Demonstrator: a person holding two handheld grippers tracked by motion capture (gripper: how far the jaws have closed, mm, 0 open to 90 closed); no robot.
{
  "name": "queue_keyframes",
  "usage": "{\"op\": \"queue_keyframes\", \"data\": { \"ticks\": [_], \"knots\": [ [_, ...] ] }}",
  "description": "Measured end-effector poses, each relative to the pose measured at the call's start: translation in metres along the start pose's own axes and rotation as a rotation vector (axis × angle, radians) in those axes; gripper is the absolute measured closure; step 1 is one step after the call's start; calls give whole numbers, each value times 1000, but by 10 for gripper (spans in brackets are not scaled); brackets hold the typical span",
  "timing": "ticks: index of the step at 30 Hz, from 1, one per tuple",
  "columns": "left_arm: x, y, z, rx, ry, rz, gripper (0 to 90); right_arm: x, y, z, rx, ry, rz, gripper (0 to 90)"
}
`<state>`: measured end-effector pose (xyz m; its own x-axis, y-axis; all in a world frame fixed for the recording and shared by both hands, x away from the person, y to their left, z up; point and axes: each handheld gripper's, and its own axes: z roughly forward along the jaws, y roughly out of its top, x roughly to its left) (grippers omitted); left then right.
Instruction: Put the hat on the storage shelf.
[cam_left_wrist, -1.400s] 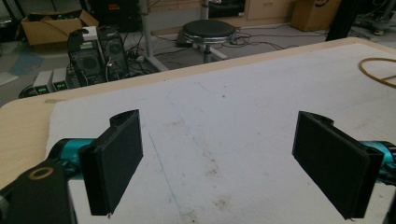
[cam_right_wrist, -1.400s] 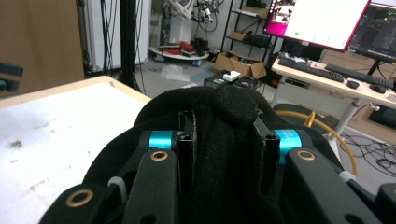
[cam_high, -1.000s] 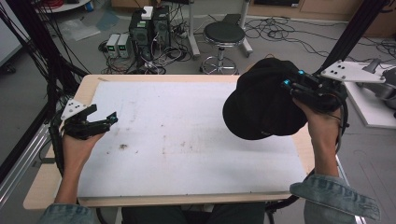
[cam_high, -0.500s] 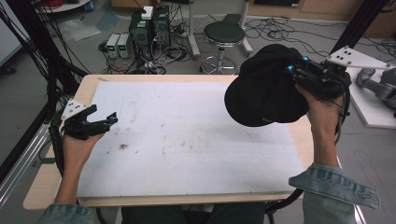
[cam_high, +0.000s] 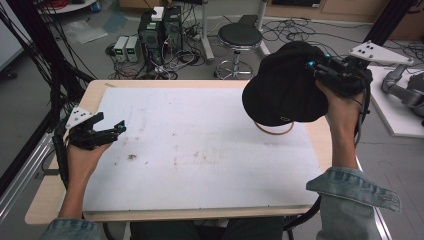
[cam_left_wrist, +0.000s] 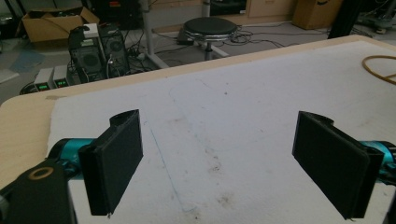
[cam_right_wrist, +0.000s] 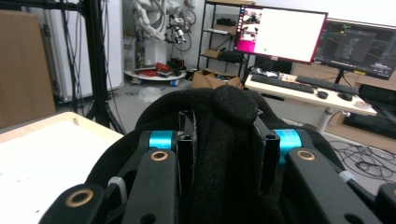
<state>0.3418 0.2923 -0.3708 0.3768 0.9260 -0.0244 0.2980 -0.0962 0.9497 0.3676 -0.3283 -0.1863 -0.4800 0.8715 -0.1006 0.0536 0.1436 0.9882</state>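
A black cap (cam_high: 285, 87) hangs in the air above the table's far right corner, held up by my right gripper (cam_high: 320, 70), which is shut on a fold of its fabric. In the right gripper view the two jaws pinch the cap's crown (cam_right_wrist: 224, 135) between them. A yellow-brown ring (cam_high: 274, 131) lies on the white mat under the cap. My left gripper (cam_high: 107, 132) rests low over the mat's left edge, open with nothing between its pads (cam_left_wrist: 116, 158).
The white mat (cam_high: 200, 150) covers most of the wooden table (cam_high: 45, 200) and has a few dark stains near its left middle. A round stool (cam_high: 240, 37) and computer boxes (cam_high: 160, 27) stand on the floor beyond the far edge.
My right gripper has lifted the cap higher and carried it right and farther back, uncovering the ring on the mat. The left gripper has stayed put.
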Motion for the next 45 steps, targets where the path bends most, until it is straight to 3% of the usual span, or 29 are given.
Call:
{"op": "queue_keyframes", "data": {
  "ticks": [16,33,45],
  "knots": [
    [0,-1,0,4,1,1,164,-19,-8,21,-4,-54,46,700],
    [0,-2,2,13,2,1,165,-33,-21,52,52,-97,94,698],
    [-1,-3,3,15,-1,1,165,-42,-32,64,76,-124,124,693]
  ]
}}
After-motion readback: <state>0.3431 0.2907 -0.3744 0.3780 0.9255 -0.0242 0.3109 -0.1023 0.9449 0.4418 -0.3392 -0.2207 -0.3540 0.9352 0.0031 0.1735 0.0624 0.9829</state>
